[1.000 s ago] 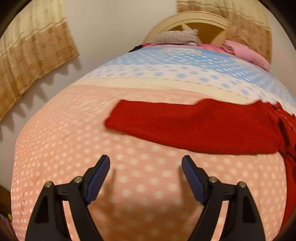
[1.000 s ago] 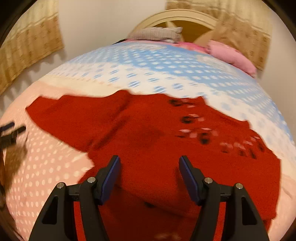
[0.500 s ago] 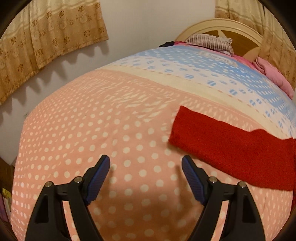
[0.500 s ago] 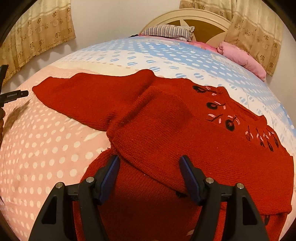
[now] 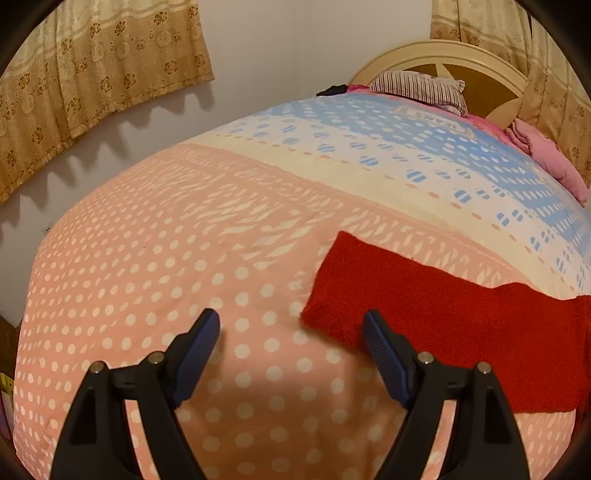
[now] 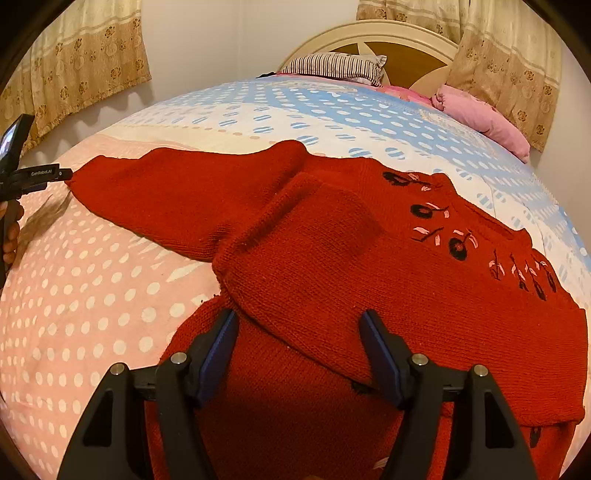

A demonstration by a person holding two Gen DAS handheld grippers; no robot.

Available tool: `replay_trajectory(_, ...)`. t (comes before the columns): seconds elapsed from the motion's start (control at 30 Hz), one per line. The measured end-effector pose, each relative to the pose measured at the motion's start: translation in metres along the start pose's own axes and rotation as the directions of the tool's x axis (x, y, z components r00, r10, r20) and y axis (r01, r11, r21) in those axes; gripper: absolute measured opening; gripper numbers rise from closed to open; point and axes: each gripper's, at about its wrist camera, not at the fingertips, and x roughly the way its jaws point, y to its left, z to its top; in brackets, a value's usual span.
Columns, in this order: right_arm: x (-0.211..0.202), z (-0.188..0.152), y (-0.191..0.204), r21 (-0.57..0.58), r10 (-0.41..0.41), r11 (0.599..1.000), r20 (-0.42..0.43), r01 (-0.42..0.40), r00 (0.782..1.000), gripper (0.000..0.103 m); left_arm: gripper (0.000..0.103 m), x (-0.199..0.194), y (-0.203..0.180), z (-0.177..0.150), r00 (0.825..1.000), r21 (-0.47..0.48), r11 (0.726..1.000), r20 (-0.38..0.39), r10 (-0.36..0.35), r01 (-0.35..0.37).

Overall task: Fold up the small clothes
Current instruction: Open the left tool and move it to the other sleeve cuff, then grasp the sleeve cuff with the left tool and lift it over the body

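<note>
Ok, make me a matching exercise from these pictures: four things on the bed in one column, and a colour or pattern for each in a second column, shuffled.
Things:
1. sweater
2. pillow at the headboard
3. folded blanket
4. bedspread under the left gripper

Colours or patterns:
A. pink, plain
B. dark and light stripes
C. red knit with embroidered flowers
D. peach with white dots

Pairs: 1-C, 2-B, 3-A, 4-D
</note>
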Motion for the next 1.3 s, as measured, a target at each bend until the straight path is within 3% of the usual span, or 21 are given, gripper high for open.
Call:
replay_trajectory(0.2,0.0,-0.001,0.0,-0.005,-0.008,1.0,0.002,0.008,1.0,0.069,0.083,-0.004,0.006,0.004,0.999,-0.046,0.999,0.03,0.013,-0.012)
replay_trajectory(0.8,-0.001,-0.001,0.0,-0.009,-0.012,1.0,0.003,0.012,1.0,0.07,0.082,0.022,-0.017,0.004,0.996,0.001,1.0,-0.087,-0.021,0.021)
replay_trajectory(0.9,-0.001,-0.002,0.0,-0.009,-0.011,1.0,0.003,0.011,1.0,0.07,0.066,0.027,-0.012,0.003,0.992,-0.031,0.998,-0.109,-0.056,0.053)
replay_trajectory(0.97,-0.001,-0.001,0.0,-0.009,-0.011,1.0,0.003,0.011,1.0,0.07,0.036,0.023,-0.017,0.003,0.992,0.001,0.997,-0.099,-0.075,0.075)
replay_trajectory(1.07,-0.001,-0.002,-0.001,-0.008,-0.011,1.0,0.003,0.011,1.0,0.07,0.018,0.02,-0.024,0.002,0.991,0.035,0.995,-0.101,-0.086,0.089)
replay_trajectory(1.17,-0.001,-0.002,0.0,-0.009,-0.012,1.0,0.003,0.012,1.0,0.07,0.011,0.019,-0.023,0.005,0.985,0.009,0.992,-0.122,-0.126,0.128)
replay_trajectory(1.3,-0.001,-0.002,0.0,-0.007,-0.01,1.0,0.004,0.01,1.0,0.07,0.01,0.009,-0.017,0.01,0.98,-0.028,0.986,-0.109,-0.167,0.165)
